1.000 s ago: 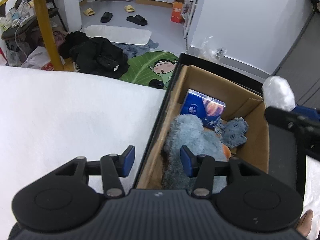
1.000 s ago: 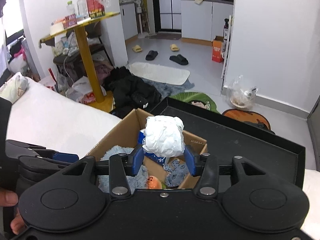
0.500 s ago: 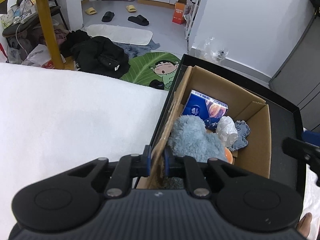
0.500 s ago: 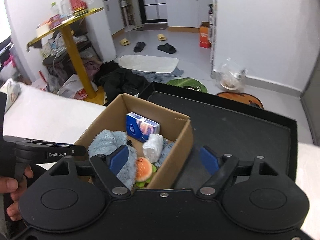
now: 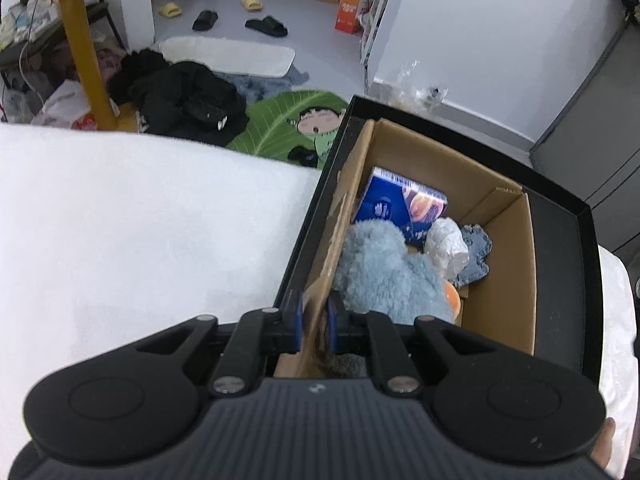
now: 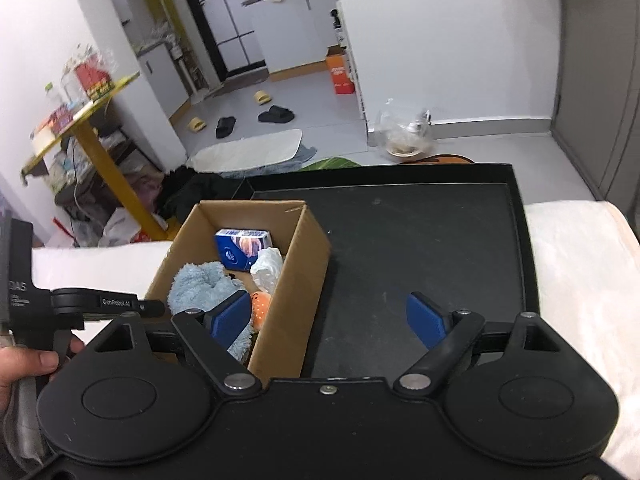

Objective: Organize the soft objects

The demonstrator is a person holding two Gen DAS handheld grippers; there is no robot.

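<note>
A cardboard box stands in a black tray. It holds a fluffy light-blue plush, a blue tissue pack, a crumpled white bag, a grey-blue cloth and an orange toy. My left gripper is shut on the box's near-left wall. My right gripper is open and empty above the box's right wall and the tray.
The tray lies on a white bed cover. Beyond the bed are a yellow table leg, black clothes, a green cartoon mat and slippers on the floor. A grey cabinet stands at the right.
My right gripper opened and dropped the white bag into the box, then drew back to the right. My left gripper closed on the box wall.
</note>
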